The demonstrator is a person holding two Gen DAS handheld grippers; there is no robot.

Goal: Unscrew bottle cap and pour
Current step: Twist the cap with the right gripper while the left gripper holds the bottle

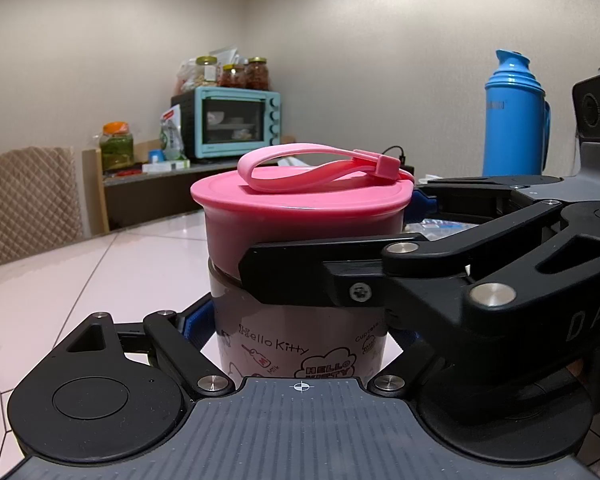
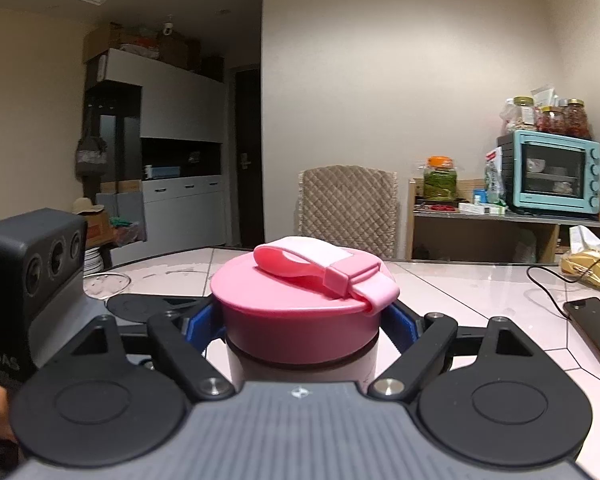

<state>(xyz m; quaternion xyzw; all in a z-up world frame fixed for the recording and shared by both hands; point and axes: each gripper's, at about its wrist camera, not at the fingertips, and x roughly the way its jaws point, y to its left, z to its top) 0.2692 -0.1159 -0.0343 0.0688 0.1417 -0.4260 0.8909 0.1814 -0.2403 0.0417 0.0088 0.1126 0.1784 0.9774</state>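
Observation:
A Hello Kitty bottle (image 1: pixel 300 344) with a pink screw cap (image 1: pixel 304 216) and a pink strap loop stands upright on the white table. My left gripper (image 1: pixel 300 332) is shut on the bottle's body below the cap. My right gripper (image 2: pixel 300 320) is shut on the pink cap (image 2: pixel 300 320), blue pads against both its sides. In the left wrist view the right gripper's black fingers (image 1: pixel 320 276) reach in from the right around the cap's lower edge. The bottle body (image 2: pixel 300 364) shows just under the cap in the right wrist view.
A blue thermos (image 1: pixel 516 116) stands at the back right. A phone (image 2: pixel 596 328) with a black cable and a bag of food (image 2: pixel 588 264) lie on the table to the right. A padded chair (image 2: pixel 348 208) and a shelf with a teal oven (image 2: pixel 552 172) stand behind.

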